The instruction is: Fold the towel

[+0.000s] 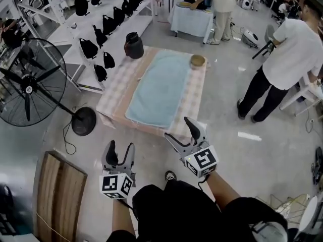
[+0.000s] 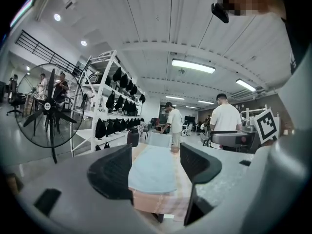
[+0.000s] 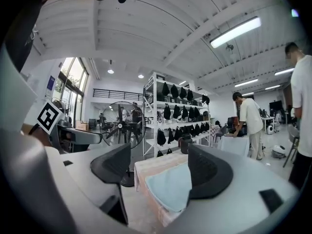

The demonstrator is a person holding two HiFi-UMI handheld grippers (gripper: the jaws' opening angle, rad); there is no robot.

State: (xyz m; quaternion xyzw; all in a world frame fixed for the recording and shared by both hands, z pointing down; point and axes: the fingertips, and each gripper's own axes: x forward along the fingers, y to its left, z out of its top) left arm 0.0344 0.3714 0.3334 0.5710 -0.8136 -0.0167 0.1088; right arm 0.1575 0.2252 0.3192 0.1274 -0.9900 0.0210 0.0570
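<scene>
A light blue towel (image 1: 159, 88) lies spread flat on a low table with a checked cloth (image 1: 117, 87). Both grippers hang in the air on the near side of the table, short of its edge. My left gripper (image 1: 120, 154) is open and empty, with the towel (image 2: 150, 170) showing between its jaws. My right gripper (image 1: 181, 131) is open and empty too, close to the table's near right corner. In the right gripper view the towel (image 3: 170, 188) lies ahead and below the jaws.
A small round bowl (image 1: 197, 61) sits on the table's far right end and a dark jug (image 1: 133, 45) stands at its far left corner. A standing fan (image 1: 30, 82) and a shelf rack (image 1: 108, 19) are on the left. Two people (image 1: 287, 59) stand to the right and beyond.
</scene>
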